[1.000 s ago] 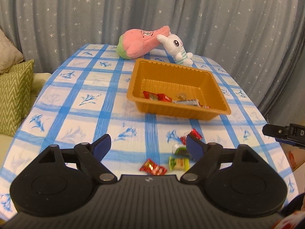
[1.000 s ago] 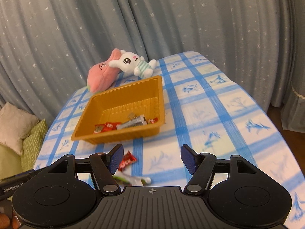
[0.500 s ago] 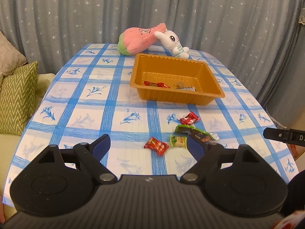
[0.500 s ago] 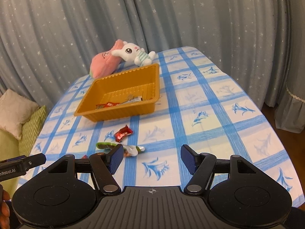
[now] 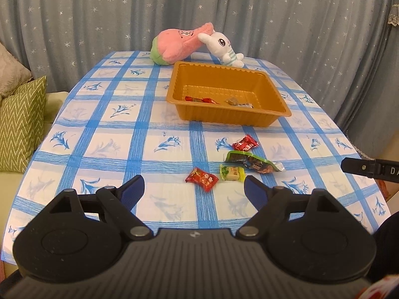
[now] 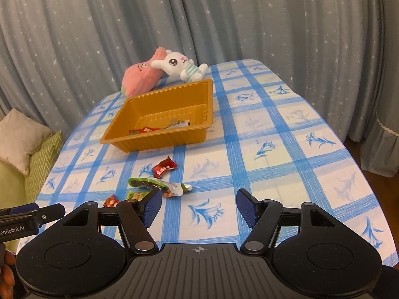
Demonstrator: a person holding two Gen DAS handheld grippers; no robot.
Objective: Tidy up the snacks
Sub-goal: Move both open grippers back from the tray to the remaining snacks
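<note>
Jaws spread wide on both the left gripper (image 5: pixel 193 189) and right gripper (image 6: pixel 198 205), level above the table (image 5: pixel 112 134).

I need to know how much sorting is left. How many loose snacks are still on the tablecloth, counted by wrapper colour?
Red wrappers: 2, the small red candy nearest the orange tray and the red floral packet.
Green wrappers: 1, the long green packet.
Yellow-green wrappers: 1, the square candy.
Total: 4 on the cloth.
</note>
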